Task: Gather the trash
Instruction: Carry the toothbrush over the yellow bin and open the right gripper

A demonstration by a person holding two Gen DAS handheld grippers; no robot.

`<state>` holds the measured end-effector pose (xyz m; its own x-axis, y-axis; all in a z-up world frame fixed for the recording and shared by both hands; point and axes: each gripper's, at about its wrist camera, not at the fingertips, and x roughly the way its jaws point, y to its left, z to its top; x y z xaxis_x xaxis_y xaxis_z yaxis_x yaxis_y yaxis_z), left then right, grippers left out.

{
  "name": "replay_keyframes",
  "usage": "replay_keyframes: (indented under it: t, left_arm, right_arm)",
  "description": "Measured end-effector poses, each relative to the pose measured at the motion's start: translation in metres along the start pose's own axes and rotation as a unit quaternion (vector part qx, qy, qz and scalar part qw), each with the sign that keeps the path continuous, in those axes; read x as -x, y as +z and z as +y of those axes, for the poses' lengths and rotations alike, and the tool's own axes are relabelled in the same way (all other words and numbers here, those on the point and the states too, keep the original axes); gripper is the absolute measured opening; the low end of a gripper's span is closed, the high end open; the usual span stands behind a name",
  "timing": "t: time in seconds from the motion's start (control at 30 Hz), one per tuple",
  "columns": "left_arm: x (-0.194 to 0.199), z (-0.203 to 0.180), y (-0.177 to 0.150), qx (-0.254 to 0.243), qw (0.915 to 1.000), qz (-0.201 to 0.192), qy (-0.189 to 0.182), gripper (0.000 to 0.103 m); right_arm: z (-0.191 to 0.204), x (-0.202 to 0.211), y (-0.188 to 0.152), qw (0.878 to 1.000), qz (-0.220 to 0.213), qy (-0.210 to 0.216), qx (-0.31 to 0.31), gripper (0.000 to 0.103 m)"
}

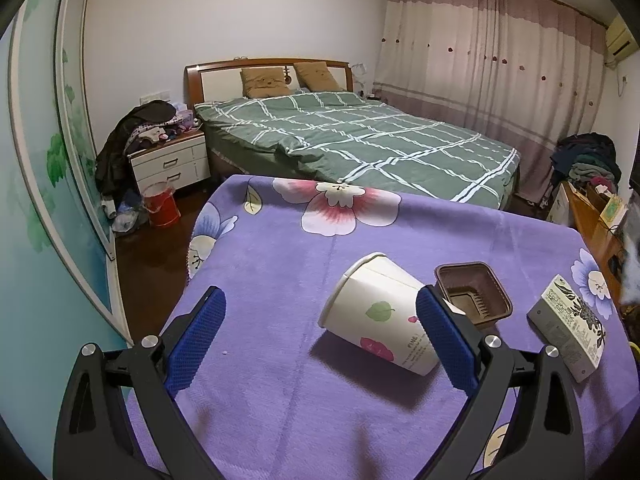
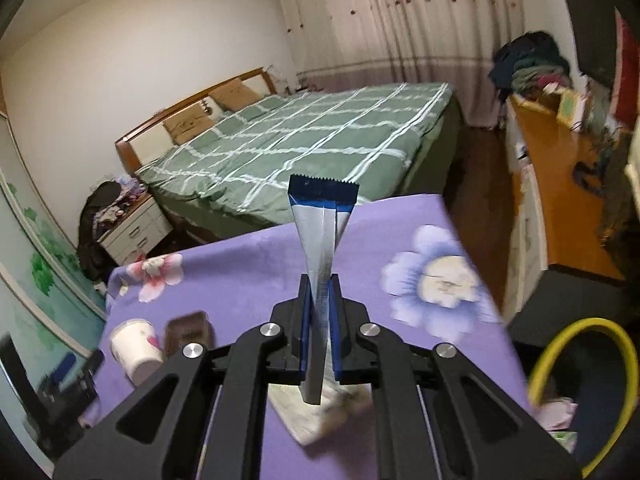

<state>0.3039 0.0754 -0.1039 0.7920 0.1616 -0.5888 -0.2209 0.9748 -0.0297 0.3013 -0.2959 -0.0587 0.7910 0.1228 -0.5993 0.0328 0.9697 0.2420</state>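
Note:
A white paper cup (image 1: 380, 314) with leaf and flower prints lies on its side on the purple flowered cloth (image 1: 280, 264). A brown plastic tray (image 1: 474, 294) sits behind it and a small printed carton (image 1: 570, 328) lies to its right. My left gripper (image 1: 320, 320) is open, its right finger beside the cup. My right gripper (image 2: 320, 292) is shut on a silver and blue foil wrapper (image 2: 322, 216) that sticks up above the table. The cup (image 2: 134, 346), the tray (image 2: 188, 330) and the carton (image 2: 320, 412) also show in the right wrist view.
A yellow-rimmed bin (image 2: 580, 384) stands off the table's right edge. A green checked bed (image 1: 352, 140) lies beyond the table. A nightstand (image 1: 170, 160) and a red bucket (image 1: 162, 206) stand at the left, a wooden desk (image 2: 560, 184) at the right.

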Motion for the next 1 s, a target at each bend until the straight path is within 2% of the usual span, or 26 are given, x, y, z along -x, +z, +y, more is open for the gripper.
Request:
replay_keyframes:
  t: [0.17,0.33,0.6,0.73,0.8,0.83,1.0]
  left_arm:
    - [0.002,-0.001,0.000,-0.001,1.0000,0.001,-0.004,0.095]
    - [0.003,-0.003,0.000,-0.003,1.0000,0.000,-0.004,0.095]
    - [0.004,-0.006,-0.001,-0.007,0.9999,0.004,-0.007,0.095]
    - [0.003,-0.008,-0.002,-0.012,0.9999,0.006,-0.009,0.095]
    - [0.003,-0.009,-0.003,-0.015,0.9998,0.007,-0.010,0.095]
    - [0.003,-0.009,-0.003,-0.016,0.9998,0.007,-0.010,0.095]
    - [0.002,-0.010,-0.004,-0.018,0.9997,0.012,-0.015,0.095]
  right_arm:
    - [-0.053,0.028,-0.027,0.998,-0.006,-0.063,-0.011,0.008]
    - [-0.115,0.047,-0.055,0.991,0.004,-0.123,-0.050,0.009]
    - [-0.192,0.058,-0.092,0.976,0.035,-0.183,-0.111,0.011]
    - [-0.205,0.059,-0.100,0.971,0.038,-0.197,-0.128,0.015]
    - [-0.207,0.061,-0.100,0.970,0.033,-0.202,-0.133,0.025]
    - [-0.206,0.062,-0.100,0.970,0.029,-0.203,-0.134,0.027]
    - [-0.199,0.059,-0.094,0.972,0.020,-0.190,-0.136,0.028]
